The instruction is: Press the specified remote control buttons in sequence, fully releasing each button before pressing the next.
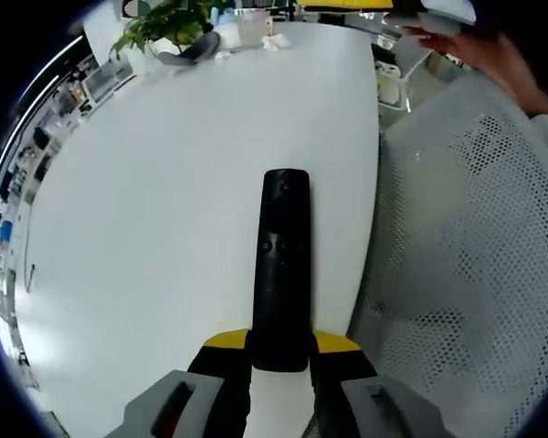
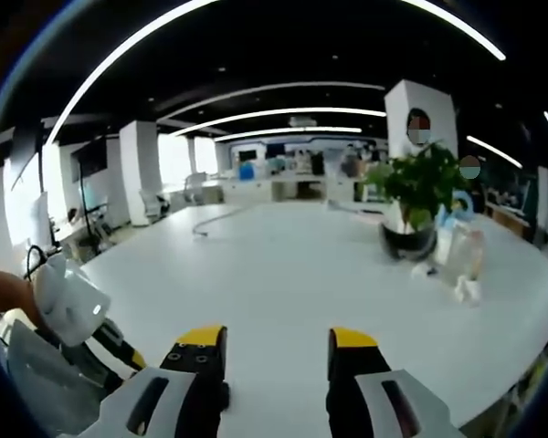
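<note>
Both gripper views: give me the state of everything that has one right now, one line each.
Remote control: lying flat on the white table, near end clamped between the left jaws.
Left gripper: shut on the remote control.
Right gripper: open, nothing between the jaws, above the table.
Potted plant: upright on the table.
Mesh chair: beside the table edge.
</note>
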`<state>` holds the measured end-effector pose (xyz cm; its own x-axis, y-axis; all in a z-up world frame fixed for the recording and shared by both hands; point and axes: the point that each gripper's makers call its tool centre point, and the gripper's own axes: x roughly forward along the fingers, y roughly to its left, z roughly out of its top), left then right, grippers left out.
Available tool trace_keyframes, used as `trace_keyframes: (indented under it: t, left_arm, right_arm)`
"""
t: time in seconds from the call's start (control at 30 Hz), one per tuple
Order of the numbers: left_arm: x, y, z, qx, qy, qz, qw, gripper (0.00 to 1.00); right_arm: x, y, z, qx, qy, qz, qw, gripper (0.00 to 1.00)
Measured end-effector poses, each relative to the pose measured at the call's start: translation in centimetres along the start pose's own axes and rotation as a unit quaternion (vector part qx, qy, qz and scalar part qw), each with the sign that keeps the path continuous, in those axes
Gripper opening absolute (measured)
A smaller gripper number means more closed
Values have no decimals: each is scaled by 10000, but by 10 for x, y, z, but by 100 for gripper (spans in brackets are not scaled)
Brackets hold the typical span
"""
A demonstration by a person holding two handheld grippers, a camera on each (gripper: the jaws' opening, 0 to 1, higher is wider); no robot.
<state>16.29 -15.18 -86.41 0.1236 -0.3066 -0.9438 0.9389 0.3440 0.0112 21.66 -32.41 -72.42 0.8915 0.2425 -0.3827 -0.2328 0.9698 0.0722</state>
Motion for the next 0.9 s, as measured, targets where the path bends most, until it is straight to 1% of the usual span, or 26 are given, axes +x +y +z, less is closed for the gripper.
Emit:
trace_keyframes:
  t: [0.07,0.13,0.23,0.33,0.43,0.5,0.53,0.6,0.7,0.73,0.8,0.87,0.9]
  left_arm:
    - [-1,-1,0,-18,-106,18,9999,24]
    - [-1,-1,0,-51,-227,35,9997,24]
    - [-2,-1,0,-163,-519,53,9985,24]
    - [-2,-1,0,-190,-674,66,9975,24]
    - [-3,-2,0,-266,-861,108,9959,24]
    - [-3,-1,1,-380,-1086,151,9932,24]
    - [-3,-1,1,-423,-1226,164,9914,24]
    - [-4,-2,1,-516,-1410,204,9884,24]
    - [-3,-3,2,-510,-1562,226,9861,24]
    - [-4,-4,2,-514,-1603,227,9855,24]
    - [-3,-4,2,-533,-1693,228,9839,24]
    - [-3,-3,2,-537,-1746,227,9829,24]
    - [-4,-4,3,-535,-1771,226,9825,24]
  right_arm:
    - [0,2,0,62,30,78,9999,40]
    - [1,7,0,251,81,253,9993,39]
    - [0,8,3,409,76,388,9984,36]
    - [0,11,5,448,79,457,9979,35]
    - [6,16,14,442,52,591,9973,32]
    - [14,21,25,536,-31,724,9959,28]
    - [18,22,28,538,-33,763,9956,25]
    - [27,26,33,511,-1,822,9953,20]
    - [41,32,36,387,111,907,9951,9]
    - [45,33,35,351,138,911,9951,6]
    - [53,35,33,258,211,922,9952,3]
    - [61,35,28,193,286,907,9953,3]
    - [64,37,22,174,398,958,9945,1]
